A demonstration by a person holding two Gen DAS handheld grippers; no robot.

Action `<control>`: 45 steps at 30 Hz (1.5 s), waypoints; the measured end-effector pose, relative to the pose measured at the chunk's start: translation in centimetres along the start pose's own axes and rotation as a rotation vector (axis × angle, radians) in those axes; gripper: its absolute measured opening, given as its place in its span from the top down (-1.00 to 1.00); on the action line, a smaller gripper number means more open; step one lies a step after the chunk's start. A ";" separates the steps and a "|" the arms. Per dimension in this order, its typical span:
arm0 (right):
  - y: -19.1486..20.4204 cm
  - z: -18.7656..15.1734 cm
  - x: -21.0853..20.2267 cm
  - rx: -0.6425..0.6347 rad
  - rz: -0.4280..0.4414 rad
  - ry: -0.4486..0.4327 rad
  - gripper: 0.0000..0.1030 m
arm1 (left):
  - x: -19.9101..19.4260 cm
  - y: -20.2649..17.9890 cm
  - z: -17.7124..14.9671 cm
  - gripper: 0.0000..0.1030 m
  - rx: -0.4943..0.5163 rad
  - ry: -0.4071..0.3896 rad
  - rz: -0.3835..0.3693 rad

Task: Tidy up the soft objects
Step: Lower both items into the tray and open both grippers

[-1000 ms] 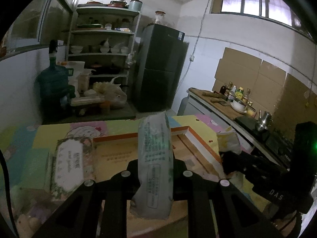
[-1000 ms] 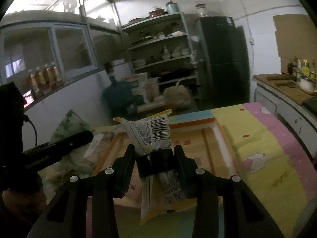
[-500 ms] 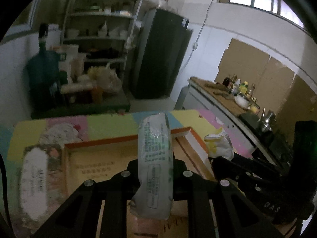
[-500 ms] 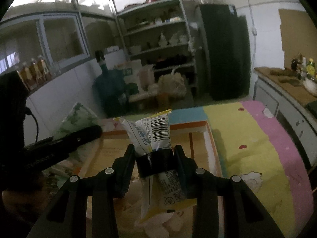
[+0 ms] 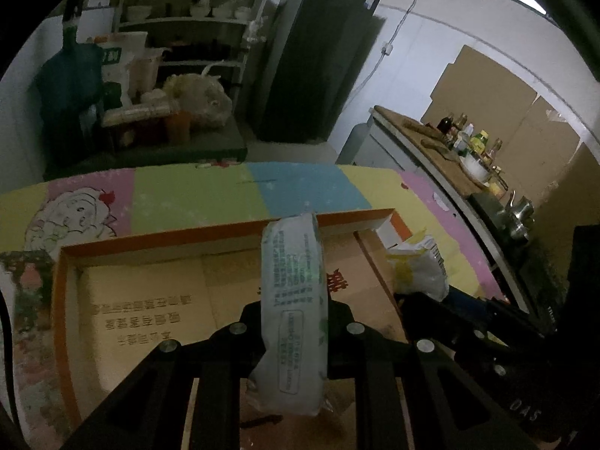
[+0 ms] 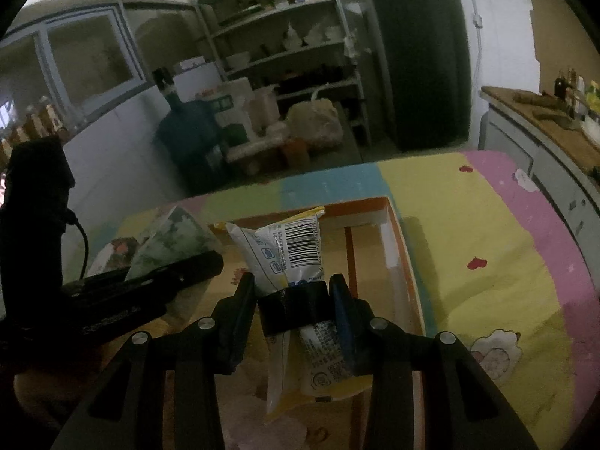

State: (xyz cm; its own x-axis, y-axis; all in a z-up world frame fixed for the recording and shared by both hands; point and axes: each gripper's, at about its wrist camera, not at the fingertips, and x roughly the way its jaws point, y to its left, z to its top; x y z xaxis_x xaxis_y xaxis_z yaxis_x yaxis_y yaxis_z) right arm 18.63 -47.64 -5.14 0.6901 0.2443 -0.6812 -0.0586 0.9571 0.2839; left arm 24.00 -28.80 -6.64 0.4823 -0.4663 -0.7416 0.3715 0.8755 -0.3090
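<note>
left wrist view, one left gripper [image 5: 294, 317] pinching one pale green-printed packet [image 5: 292, 300] above one orange-rimmed cardboard box [image 5: 157, 240], one right gripper [image 6: 294, 292] clamped on one yellow barcoded packet [image 6: 288, 255], packet print illegible, lower ends hidden

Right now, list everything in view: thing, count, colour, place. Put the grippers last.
green-print packet: one, white and pale green, clamped upright in the left gripper, over the box
yellow packet: one, yellow and white with barcode, clamped in the right gripper, over the box
cardboard box: one, orange rim, tan inside, open, on the mat
play mat: one, pastel patches, under the box
shelf rack: one, pale, far wall, holding dishes
fridge: one, dark, beside the rack
water jug: one, blue-green, left of the rack
counter: one, wooden top, right side, with bottles
left gripper: black, shut on the packet
right gripper: black, shut on its packet
</note>
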 end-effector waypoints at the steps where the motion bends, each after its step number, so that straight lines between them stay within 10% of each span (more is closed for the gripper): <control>1: -0.1 0.0 0.2 0.001 -0.002 0.008 0.20 | 0.4 0.0 -0.1 0.64 0.000 0.009 0.004; 16: -1.2 -0.5 1.9 0.042 0.034 0.042 -0.03 | 2.4 0.8 0.1 0.38 -0.051 0.101 -0.035; 24: -1.2 -0.6 0.7 0.071 0.074 -0.002 -0.15 | 0.0 0.4 0.3 -0.38 -0.048 0.017 -0.030; 45: 3.0 -3.0 -6.4 0.046 0.129 -0.100 -0.48 | -13.3 -2.6 -3.3 -0.82 0.230 -0.354 0.063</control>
State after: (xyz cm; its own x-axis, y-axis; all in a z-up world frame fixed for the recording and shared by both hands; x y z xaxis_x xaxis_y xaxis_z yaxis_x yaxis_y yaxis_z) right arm 11.86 -45.88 -1.90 0.7475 0.3461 -0.5670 -0.1199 0.9099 0.3972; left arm 14.04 -24.43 2.05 0.7374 -0.4624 -0.4923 0.4802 0.8715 -0.0993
